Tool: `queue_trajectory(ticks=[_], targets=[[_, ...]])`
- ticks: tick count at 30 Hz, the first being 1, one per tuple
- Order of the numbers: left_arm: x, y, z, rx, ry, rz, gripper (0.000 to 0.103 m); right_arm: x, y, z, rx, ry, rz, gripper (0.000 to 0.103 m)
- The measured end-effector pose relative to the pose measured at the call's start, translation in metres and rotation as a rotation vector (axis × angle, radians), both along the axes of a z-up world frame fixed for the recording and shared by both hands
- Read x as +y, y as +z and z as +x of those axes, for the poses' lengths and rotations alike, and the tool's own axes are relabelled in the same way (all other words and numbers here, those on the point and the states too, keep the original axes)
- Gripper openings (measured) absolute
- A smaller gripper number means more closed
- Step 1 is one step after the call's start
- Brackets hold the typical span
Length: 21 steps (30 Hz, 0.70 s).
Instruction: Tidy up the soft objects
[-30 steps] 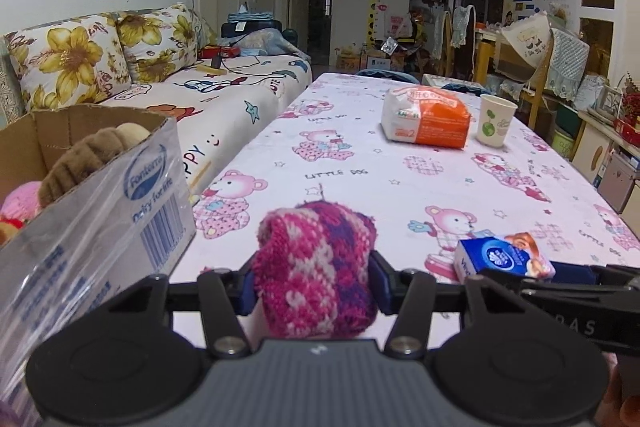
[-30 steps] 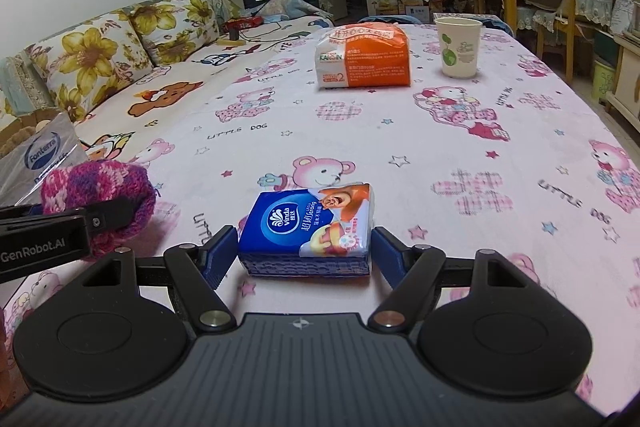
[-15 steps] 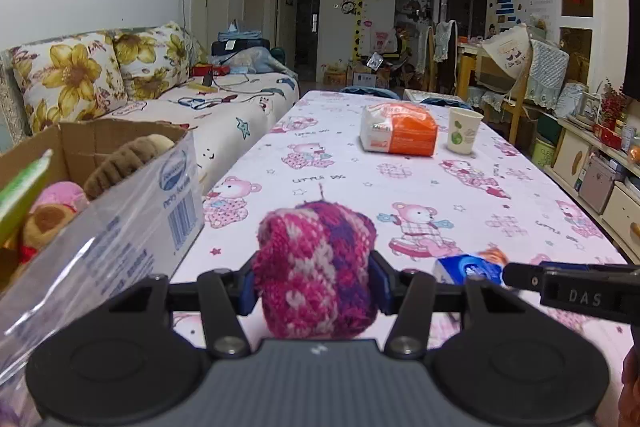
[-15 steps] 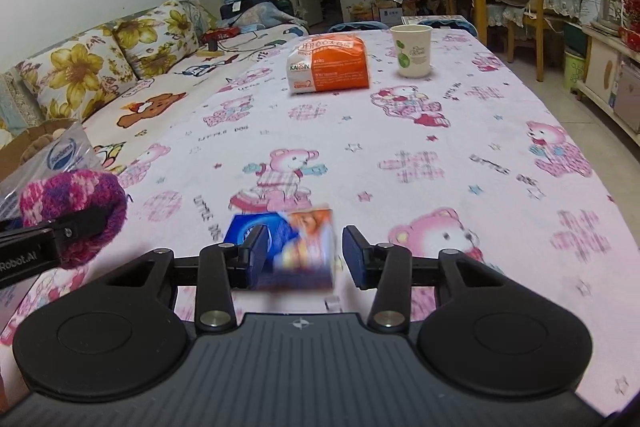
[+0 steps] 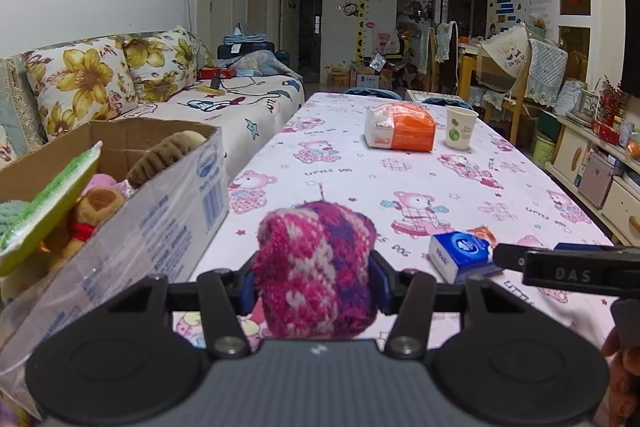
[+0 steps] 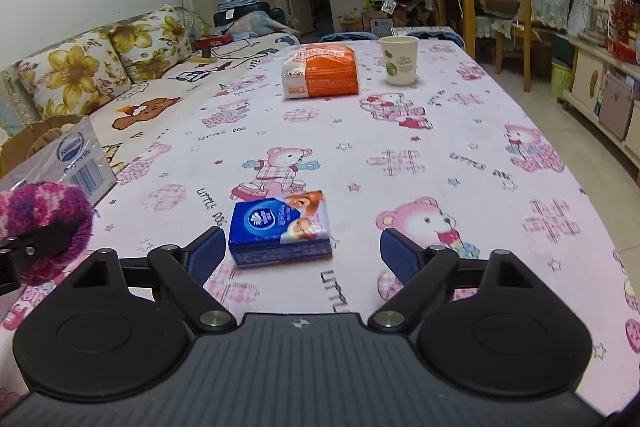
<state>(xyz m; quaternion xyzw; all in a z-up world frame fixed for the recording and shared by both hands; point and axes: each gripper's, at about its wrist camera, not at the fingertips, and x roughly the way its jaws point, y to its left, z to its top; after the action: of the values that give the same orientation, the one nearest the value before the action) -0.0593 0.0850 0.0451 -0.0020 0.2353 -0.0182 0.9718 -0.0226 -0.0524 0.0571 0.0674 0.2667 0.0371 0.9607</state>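
The surface (image 6: 440, 131), under a pink teddy-bear cloth, runs long and mostly bare. At its left edge stands the cardboard box (image 5: 132, 187), open at the top and already holding several soft things: a brown plush toy (image 5: 160, 155), a teddy bear with a red collar (image 5: 94, 207), something pink, and a green-edged packet (what lies deeper in the box I cannot make out). That part of the sorting looks done.

Far down the surface lie an orange tissue pack (image 6: 322, 73) and a paper cup (image 6: 398, 61) just beside it, both untouched.

The left tongs (image 5: 316, 283) are clenched on a pink-and-purple knitted ball (image 5: 316, 267), held off the cloth just beside the box's near corner; by my reading this one is on its way in and only needs carrying over the rim and releasing.

The blue Vinda tissue pack (image 6: 280, 227) lies flat on the cloth between the fingers of the right tongs (image 6: 302, 251), whose jaws are opening; the pads stand clear of it on both sides, so it is not gripped. It is left to do, and probably the orange pack too.
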Motion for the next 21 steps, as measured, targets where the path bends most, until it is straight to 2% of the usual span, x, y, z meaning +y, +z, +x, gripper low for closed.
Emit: queue_trajectory(ticks=[6,10,15,17,18,21], targets=[[0.001,-0.001,0.006,-0.005,0.006,0.018,0.053,0.007,-0.006,0.035,0.02,-0.009,-0.029,0.103],[-0.002,-0.001,0.011,-0.006,0.003,0.039,0.053,0.006,-0.021,0.06,0.087,-0.003,0.003,0.103],[-0.004,-0.002,0.014,-0.005,-0.006,0.061,0.053,0.0,-0.029,0.075,0.08,0.001,0.094,0.103],[-0.004,-0.002,0.015,-0.007,-0.009,0.063,0.053,0.0,-0.03,0.076,0.073,0.016,0.118,0.093],[-0.004,-0.001,0.015,-0.009,-0.009,0.063,0.053,0.001,-0.03,0.075,0.072,0.029,0.131,0.081],[-0.005,0.0,0.015,-0.013,-0.012,0.061,0.053,0.007,-0.028,0.073,0.064,0.048,0.107,0.081]])
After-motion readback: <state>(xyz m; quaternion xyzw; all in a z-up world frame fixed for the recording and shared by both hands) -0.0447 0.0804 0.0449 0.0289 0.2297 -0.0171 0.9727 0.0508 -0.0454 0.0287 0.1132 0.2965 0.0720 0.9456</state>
